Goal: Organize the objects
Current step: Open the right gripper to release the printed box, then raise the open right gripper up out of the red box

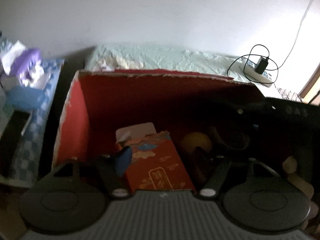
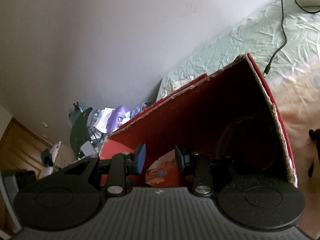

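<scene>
My left gripper (image 1: 160,160), jaws apart, hangs over the red carton (image 1: 70,124); below it inside lie a red packet (image 1: 160,166) and, to its right, a yellow ball (image 1: 197,142). My right gripper (image 2: 160,158) is also parted at the carton's rim

Parted jaws over red box (image 2: 210,108)

The box (image 1: 72,124) is red inside and outside. In it lies a red packet (image 1: 158,166) with gold and blue cloud pattern, and a yellow ball (image 1: 197,141). The bed cover (image 2: 230,46) is pale green. The tongs' pads (image 2: 141,153) are blue.
</scene>
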A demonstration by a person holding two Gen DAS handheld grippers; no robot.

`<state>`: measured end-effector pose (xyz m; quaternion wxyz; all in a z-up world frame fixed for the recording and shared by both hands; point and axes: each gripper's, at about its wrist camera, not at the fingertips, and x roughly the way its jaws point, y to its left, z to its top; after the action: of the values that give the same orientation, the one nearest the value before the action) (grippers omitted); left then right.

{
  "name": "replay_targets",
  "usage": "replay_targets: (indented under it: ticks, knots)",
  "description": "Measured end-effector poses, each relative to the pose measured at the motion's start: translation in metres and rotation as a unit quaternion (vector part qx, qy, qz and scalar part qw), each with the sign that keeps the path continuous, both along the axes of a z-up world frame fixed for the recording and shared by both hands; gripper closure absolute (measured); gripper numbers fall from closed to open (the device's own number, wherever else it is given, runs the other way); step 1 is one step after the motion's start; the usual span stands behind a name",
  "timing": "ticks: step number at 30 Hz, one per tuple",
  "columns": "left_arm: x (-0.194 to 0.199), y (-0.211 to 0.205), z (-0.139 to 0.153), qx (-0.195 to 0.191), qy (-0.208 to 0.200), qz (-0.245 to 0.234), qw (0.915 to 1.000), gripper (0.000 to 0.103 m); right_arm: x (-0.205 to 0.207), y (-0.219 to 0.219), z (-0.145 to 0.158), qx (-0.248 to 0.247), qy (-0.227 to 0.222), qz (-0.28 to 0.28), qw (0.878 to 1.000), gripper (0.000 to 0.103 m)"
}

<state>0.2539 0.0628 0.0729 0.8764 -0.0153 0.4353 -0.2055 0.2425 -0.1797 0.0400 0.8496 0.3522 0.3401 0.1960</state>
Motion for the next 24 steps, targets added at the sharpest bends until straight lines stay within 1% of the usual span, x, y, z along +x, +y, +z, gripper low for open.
replay_targets:
  ticks: [3,6,8,10,11,13,15,16,17,18,19,22,23,24]
  knots:
    - [0.011,0.000,-0.006,0.000,0.030,0.018,0.9994,0.042,-0.001,0.000,0.000,0.001,-0.002,0.002,1.000,0.066]
    - [0.019,0.002,-0.011,-0.013,0.066,0.031,0.9972,0.042,-0.002,0.000,-0.001,0.000,-0.006,0.001,1.000,0.066]
    - [0.025,0.002,-0.014,-0.004,0.088,0.053,0.9947,0.042,-0.003,0.000,-0.001,0.000,-0.007,0.003,1.000,0.066]
    - [0.029,0.000,-0.014,0.017,0.087,0.068,0.9938,0.042,-0.003,0.000,-0.001,-0.001,-0.009,0.003,1.000,0.066]
    - [0.031,-0.001,-0.016,0.025,0.091,0.076,0.9926,0.045,-0.003,0.000,-0.002,0.000,-0.009,0.004,1.000,0.066]
    - [0.037,0.001,-0.019,0.016,0.114,0.073,0.9907,0.045,-0.004,-0.001,-0.002,0.001,-0.011,0.002,1.000,0.066]
    - [0.038,-0.001,-0.020,0.024,0.121,0.067,0.9901,0.044,-0.004,-0.001,-0.002,0.000,-0.012,0.003,1.000,0.066]
    - [0.039,-0.002,-0.020,0.027,0.124,0.067,0.9896,0.042,-0.005,0.000,-0.001,-0.001,-0.013,0.004,1.000,0.066]
    - [0.041,-0.002,-0.022,0.025,0.134,0.066,0.9885,0.037,-0.005,0.000,-0.001,-0.003,-0.014,0.004,1.000,0.066]
    - [0.044,-0.002,-0.024,0.019,0.148,0.068,0.9865,0.034,-0.005,0.001,-0.001,-0.003,-0.014,0.005,1.000,0.066]
    - [0.046,-0.001,-0.027,0.017,0.157,0.071,0.9849,0.034,-0.005,0.001,0.000,-0.003,-0.015,0.005,1.000,0.066]
    - [0.047,-0.001,-0.029,0.005,0.166,0.057,0.9845,0.033,-0.005,0.002,0.000,0.001,-0.013,0.004,1.000,0.066]
    - [0.045,-0.003,-0.029,0.008,0.163,0.052,0.9853,0.031,-0.005,0.002,0.000,-0.001,-0.014,0.003,1.000,0.066]
    - [0.044,-0.006,-0.029,0.016,0.157,0.050,0.9862,0.031,-0.005,0.001,0.000,-0.002,-0.014,0.003,1.000,0.066]
